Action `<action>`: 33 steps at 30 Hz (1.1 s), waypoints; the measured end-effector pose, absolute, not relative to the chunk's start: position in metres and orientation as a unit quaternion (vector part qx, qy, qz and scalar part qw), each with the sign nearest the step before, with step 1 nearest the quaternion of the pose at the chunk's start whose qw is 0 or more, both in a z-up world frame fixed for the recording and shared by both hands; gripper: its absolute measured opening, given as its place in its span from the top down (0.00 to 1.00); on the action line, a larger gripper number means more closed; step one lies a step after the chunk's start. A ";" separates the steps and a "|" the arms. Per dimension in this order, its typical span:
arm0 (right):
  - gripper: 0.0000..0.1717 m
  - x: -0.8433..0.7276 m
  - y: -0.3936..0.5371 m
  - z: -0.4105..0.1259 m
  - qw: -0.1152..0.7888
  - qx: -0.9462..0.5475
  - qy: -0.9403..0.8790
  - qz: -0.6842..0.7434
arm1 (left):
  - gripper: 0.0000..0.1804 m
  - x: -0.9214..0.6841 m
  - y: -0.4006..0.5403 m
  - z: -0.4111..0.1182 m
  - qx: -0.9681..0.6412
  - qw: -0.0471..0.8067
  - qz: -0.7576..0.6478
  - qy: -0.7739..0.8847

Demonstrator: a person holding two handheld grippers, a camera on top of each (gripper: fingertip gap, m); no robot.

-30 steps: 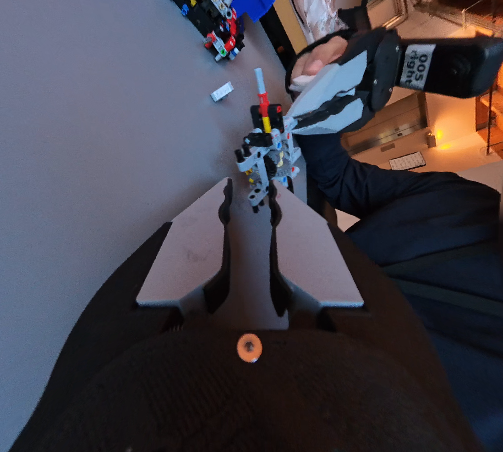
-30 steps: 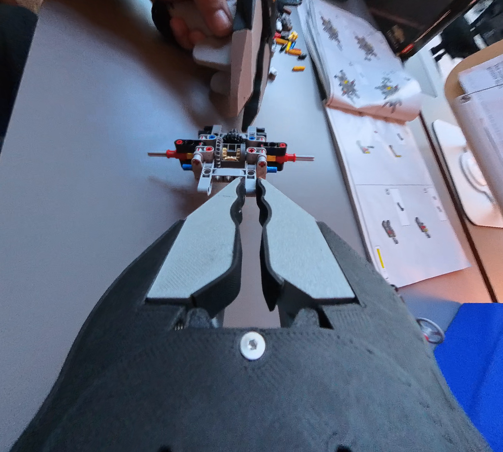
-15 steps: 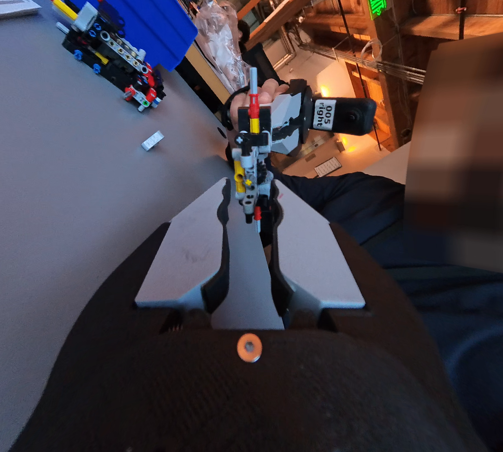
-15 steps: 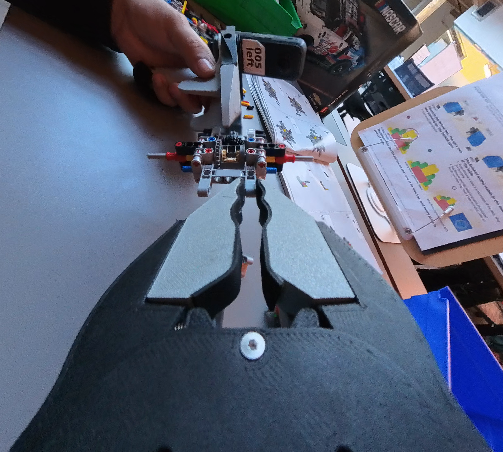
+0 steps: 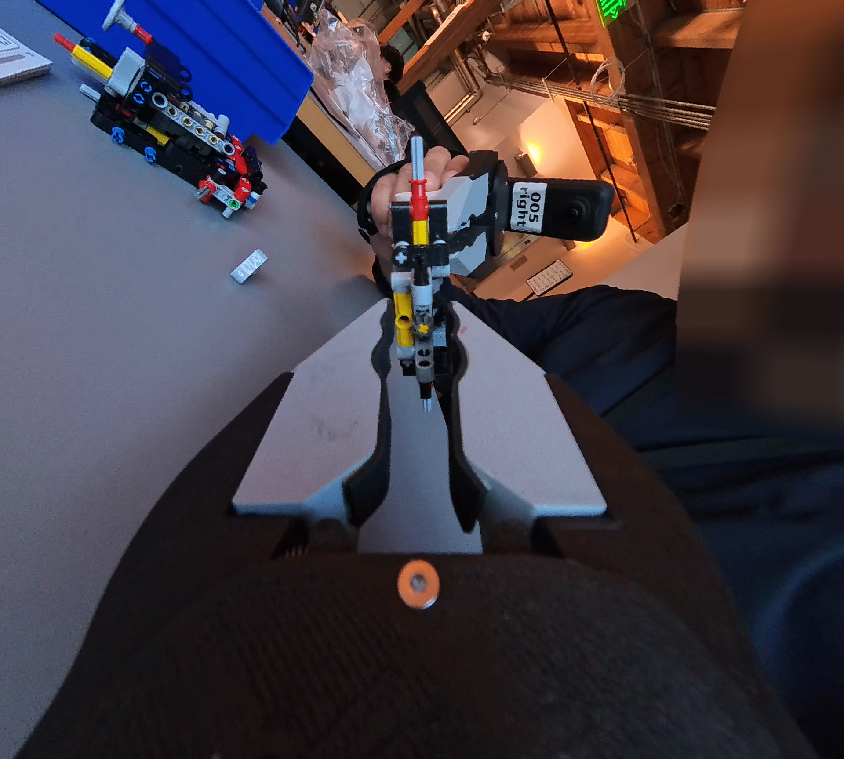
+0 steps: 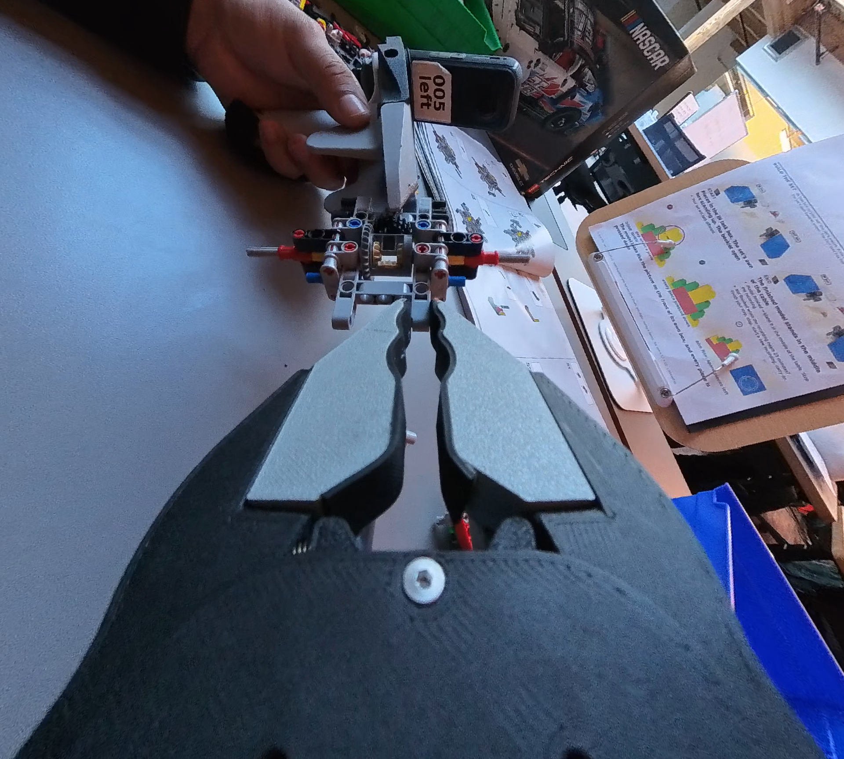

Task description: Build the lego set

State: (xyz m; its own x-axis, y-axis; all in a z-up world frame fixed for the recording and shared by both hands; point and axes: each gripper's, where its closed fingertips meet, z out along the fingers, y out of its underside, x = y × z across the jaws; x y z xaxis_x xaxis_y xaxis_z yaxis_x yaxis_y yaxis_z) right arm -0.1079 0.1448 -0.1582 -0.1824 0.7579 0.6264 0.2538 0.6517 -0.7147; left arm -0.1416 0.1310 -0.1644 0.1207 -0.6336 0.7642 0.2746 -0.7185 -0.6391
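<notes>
The right hand-held gripper (image 6: pixel 416 311) is closed to a narrow gap, both pads pressed on a grey beam of the small brick axle assembly (image 6: pixel 386 255), held above the grey tabletop (image 6: pixel 114 280); the left hand-held gripper (image 5: pixel 418 328) is partly open around the same assembly's other side, whether its pads press cannot be told; a larger black brick build (image 5: pixel 173 130) lies near a blue bin (image 5: pixel 182 15); 1 loose grey plate (image 5: pixel 249 266) rests apart; instruction booklets (image 6: pixel 511 280) lie beyond.
</notes>
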 end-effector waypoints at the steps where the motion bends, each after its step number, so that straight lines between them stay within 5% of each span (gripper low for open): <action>1: 0.98 -0.108 0.144 -0.158 0.538 -0.344 -0.733 0.234 | 0.89 -0.141 0.131 -0.164 -0.661 0.350 -0.649 0.135; 23: 0.97 -0.109 0.150 -0.168 0.521 -0.355 -0.739 0.238 | 0.91 -0.139 0.136 -0.161 -0.654 0.396 -0.636 0.104; 33: 0.93 -0.092 0.190 -0.189 0.434 -0.456 -0.721 0.289 | 0.92 -0.170 0.126 -0.182 -0.747 0.435 -0.469 0.180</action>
